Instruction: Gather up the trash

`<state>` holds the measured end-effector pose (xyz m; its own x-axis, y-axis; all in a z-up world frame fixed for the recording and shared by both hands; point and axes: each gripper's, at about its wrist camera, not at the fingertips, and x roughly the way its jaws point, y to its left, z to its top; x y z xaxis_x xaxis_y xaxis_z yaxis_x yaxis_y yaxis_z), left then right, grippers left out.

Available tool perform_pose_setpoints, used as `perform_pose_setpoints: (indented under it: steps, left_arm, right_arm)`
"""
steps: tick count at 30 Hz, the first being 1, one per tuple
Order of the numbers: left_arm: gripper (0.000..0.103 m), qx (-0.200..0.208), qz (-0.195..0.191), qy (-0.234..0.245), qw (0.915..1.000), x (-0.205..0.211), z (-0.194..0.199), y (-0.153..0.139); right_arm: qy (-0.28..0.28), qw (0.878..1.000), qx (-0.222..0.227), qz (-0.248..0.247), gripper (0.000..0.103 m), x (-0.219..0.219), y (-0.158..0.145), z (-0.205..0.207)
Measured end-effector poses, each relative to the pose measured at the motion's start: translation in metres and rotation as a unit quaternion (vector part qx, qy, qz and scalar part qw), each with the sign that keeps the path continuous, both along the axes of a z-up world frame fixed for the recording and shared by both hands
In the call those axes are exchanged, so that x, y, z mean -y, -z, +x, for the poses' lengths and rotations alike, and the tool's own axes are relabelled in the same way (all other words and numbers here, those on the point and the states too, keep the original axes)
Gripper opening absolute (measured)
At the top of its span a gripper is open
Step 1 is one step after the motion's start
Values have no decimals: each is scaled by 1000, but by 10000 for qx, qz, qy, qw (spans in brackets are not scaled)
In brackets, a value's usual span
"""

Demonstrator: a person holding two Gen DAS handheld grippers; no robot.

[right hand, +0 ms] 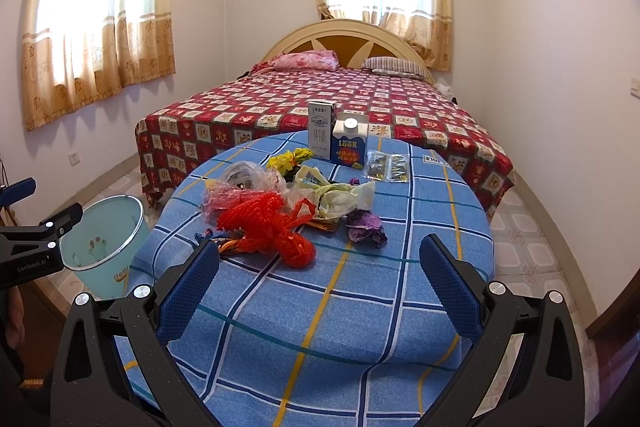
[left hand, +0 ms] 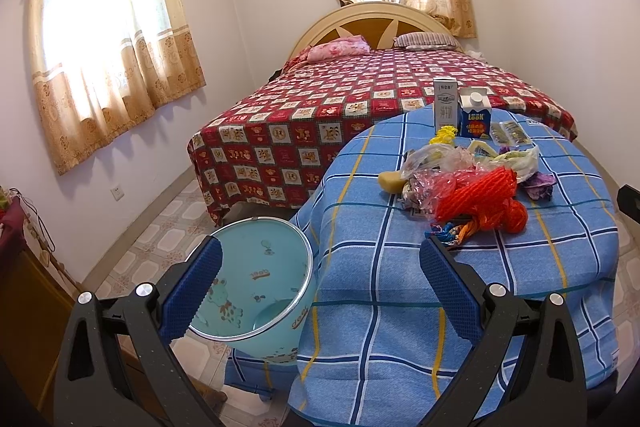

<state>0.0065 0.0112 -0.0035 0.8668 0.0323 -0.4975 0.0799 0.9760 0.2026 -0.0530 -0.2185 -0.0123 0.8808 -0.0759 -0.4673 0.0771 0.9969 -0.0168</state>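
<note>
A heap of trash lies on a round table with a blue checked cloth (right hand: 360,307): a red net bag (right hand: 272,227), clear plastic bags (right hand: 240,183), a crumpled purple wrapper (right hand: 366,227), a yellow flower (right hand: 290,159), a white-green bag (right hand: 340,197). Two cartons (right hand: 348,143) stand at the far edge. A pale blue bin (left hand: 256,287) stands on the floor left of the table. My left gripper (left hand: 320,287) is open and empty, over the bin and the table's edge. My right gripper (right hand: 320,287) is open and empty above the table's near side, short of the red net bag.
A bed with a red patterned cover (right hand: 320,107) stands behind the table. Two foil sachets (right hand: 386,165) lie by the cartons. The left gripper also shows in the right wrist view at the left edge (right hand: 36,211). Curtained windows (right hand: 96,27) are on the walls. The floor is tiled.
</note>
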Motion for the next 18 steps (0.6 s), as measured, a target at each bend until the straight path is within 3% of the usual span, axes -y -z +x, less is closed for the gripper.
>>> perform_pose_setpoints:
  steps: [18]
  left_arm:
    - [97, -29, 30, -10, 10000, -1, 1, 3]
  right_arm:
    - [23, 10000, -58, -3, 98, 0, 10, 0]
